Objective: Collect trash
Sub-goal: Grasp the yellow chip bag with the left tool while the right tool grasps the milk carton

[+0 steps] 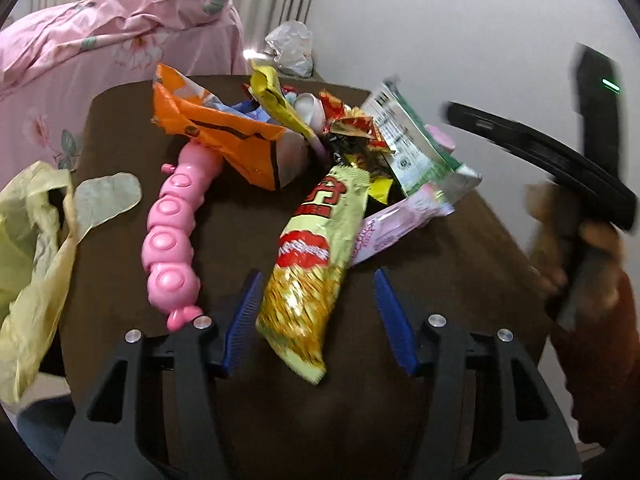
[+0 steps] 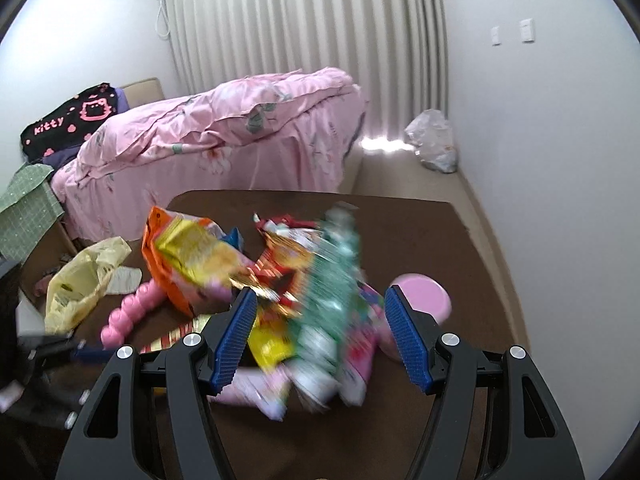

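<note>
Brown counter [image 1: 460, 248] carries the wrapper pile [image 1: 320, 136] at 12 o'clock. Left gripper [image 1: 318, 316] is released around the yellow snack bag [image 1: 312, 264]; right gripper [image 2: 320, 332] is released over blurred wrappers [image 2: 328, 280].

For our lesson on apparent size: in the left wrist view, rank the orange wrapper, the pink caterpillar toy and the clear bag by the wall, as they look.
1-2. orange wrapper and pink caterpillar toy: look alike, unranked.
3. clear bag: smallest, though farthest away.
</note>
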Demonstrator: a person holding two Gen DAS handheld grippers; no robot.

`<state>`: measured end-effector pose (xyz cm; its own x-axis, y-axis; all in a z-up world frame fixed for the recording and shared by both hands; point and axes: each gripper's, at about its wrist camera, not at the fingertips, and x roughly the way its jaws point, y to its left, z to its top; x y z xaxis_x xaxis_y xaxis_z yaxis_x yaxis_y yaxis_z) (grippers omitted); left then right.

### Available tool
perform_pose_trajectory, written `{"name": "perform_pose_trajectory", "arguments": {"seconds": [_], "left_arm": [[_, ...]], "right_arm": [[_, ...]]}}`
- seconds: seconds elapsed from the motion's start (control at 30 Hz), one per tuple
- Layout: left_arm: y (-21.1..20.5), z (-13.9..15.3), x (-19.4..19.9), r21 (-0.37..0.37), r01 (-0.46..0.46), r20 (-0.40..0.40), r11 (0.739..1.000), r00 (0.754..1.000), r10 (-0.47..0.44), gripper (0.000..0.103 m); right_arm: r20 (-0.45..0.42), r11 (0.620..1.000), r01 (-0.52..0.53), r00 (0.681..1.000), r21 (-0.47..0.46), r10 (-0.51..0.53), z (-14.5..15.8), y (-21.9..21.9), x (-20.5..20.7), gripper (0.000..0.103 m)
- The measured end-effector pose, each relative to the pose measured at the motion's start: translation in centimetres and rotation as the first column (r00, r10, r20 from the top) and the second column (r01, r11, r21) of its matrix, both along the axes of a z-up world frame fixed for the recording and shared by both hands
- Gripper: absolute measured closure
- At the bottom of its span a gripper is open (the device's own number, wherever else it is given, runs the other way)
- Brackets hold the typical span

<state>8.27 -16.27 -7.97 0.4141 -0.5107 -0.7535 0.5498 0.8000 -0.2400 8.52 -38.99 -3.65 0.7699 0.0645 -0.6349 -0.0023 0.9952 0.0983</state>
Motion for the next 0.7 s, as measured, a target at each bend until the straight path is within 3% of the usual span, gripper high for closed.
{"name": "perform_pose_trajectory", "arguments": {"seconds": [0.13,0.17,0.27,0.47,0.57,0.7], "left_arm": [[1.0,1.5,-1.0,0.016,-0.072,0.107,0.997,0.992,0.070,0.048],[1.2,1.7,-1.1,0.015,-0.083,0.124,0.996,0.989,0.081,0.048],[2.1,2.3,-1.1,-0.003,-0.104,0.146,0.995,0.984,0.104,0.047],[2.6,1.5,0.1,-0.031,-0.120,0.101,0.992,0.987,0.123,0.045],[2.5,1.0,0.4,-0.034,-0.126,0.076,0.992,0.989,0.128,0.045],[2.5,1.1,0.1,-0.016,-0.125,0.097,0.992,0.987,0.126,0.045]], "right_arm": [[-0.088,0.991,0.048,0.994,-0.125,-0.060,-0.9,0.7,4.4,0.043],[-0.112,0.989,0.070,0.990,-0.128,-0.084,-1.1,0.4,4.9,0.048],[-0.105,0.995,0.088,0.990,-0.045,-0.093,-0.9,-1.3,3.9,0.050],[-0.143,0.997,0.062,0.987,-0.049,-0.069,-3.3,-1.8,1.0,0.050],[-0.196,0.997,0.049,0.979,-0.059,-0.059,-5.0,-1.5,1.0,0.056],[-0.188,1.000,0.021,0.982,0.011,-0.019,-5.3,-2.1,-0.8,0.062]]}}
